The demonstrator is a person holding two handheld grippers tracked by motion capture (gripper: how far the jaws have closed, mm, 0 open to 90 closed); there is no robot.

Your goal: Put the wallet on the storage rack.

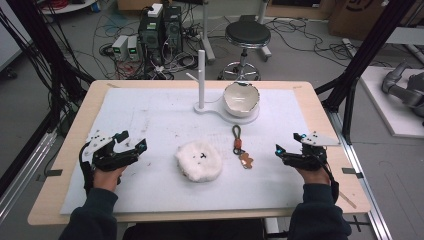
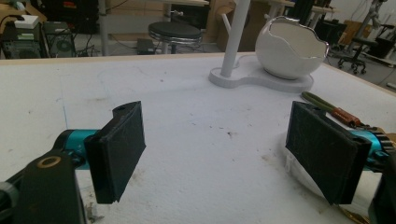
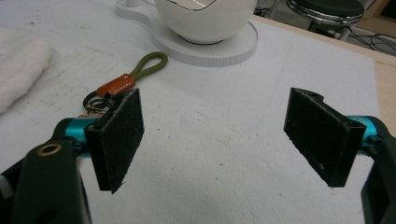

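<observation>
A keychain (image 1: 239,146) with an olive loop (image 3: 150,62) and a brown leather tab lies on the white mat, right of centre. A fluffy white pad (image 1: 199,160) rests in the middle of the mat. At the back stands a white stand with an upright post (image 1: 201,75) and an egg-shaped white bowl (image 1: 241,99) on its base. My left gripper (image 1: 132,140) hovers at the left of the mat, open and holding nothing. My right gripper (image 1: 288,143) is at the right, open too, with the keychain just beyond its left jaw in the right gripper view.
The white mat (image 1: 150,115) covers a wooden table (image 1: 75,130). Behind the table are a black stool (image 1: 246,35), computer boxes (image 1: 160,30) and loose cables on the floor. Black frame posts (image 1: 350,75) stand at the table's right side.
</observation>
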